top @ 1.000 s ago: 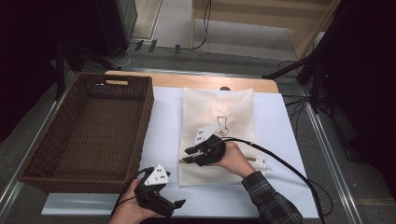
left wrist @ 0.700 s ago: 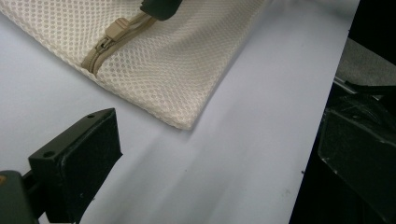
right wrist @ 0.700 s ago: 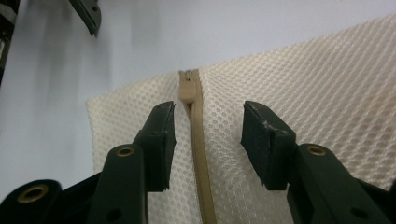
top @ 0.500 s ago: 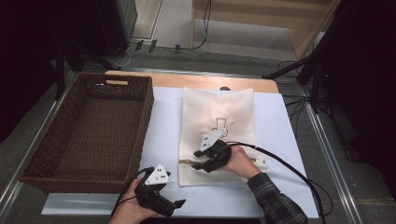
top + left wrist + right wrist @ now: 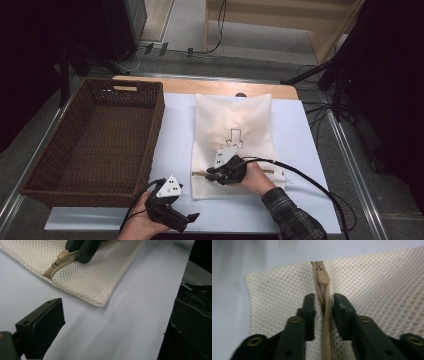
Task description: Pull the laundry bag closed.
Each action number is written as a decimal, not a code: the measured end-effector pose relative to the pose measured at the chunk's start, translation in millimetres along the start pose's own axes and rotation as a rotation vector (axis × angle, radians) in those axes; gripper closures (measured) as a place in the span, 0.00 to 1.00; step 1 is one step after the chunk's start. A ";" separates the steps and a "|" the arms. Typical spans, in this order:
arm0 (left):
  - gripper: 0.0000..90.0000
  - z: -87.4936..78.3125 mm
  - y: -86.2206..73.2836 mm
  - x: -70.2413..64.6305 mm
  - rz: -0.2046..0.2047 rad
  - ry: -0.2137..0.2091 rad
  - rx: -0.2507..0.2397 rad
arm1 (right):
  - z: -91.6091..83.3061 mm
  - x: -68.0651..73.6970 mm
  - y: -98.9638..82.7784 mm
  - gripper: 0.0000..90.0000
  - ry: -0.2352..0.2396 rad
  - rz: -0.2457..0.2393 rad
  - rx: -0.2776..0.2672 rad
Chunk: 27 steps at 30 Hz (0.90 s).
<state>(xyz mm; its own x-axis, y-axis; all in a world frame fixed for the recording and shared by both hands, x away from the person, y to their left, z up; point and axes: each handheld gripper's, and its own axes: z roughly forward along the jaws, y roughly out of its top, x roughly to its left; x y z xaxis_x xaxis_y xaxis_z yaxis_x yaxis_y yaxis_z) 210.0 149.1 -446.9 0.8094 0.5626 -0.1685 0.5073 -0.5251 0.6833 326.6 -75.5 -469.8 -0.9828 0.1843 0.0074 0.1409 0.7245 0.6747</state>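
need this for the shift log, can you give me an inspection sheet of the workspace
surface: white table, bare at the right.
job's things: cream mesh bag lies flat; tan zipper runs along its near edge, pull close to the bag's corner.
clutter: brown wicker basket at the left, nothing seen in it.
grippers: right gripper straddles the zipper, jaws just closing, a small gap each side; left gripper open over bare table near the bag's corner.
cables: black cable trails from the right gripper across the table.
surroundings: dark floor with cables behind the table.
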 end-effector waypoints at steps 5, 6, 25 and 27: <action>0.00 3.1 2.0 -0.4 -0.003 0.004 -0.004 | 0.3 2.6 -0.3 0.97 -0.011 -0.001 -0.011; 0.00 3.8 3.2 -0.2 -0.003 0.002 -0.005 | 0.0 2.9 -0.4 0.98 -0.015 0.001 -0.012; 0.17 6.0 53.8 31.0 -0.087 0.100 -0.099 | -37.5 -5.7 -0.8 0.98 0.019 0.066 -0.145; 0.21 9.4 56.7 34.4 -0.097 0.090 -0.093 | -42.2 -7.1 -2.3 0.98 0.019 0.069 -0.160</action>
<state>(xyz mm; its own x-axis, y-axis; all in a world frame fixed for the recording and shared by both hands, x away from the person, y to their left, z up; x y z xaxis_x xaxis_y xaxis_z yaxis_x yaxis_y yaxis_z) 269.4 132.7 -420.6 0.7263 0.6647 -0.1752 0.5484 -0.4066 0.7307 328.3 -106.5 -440.3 -0.9738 0.2163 0.0701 0.1885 0.5950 0.7813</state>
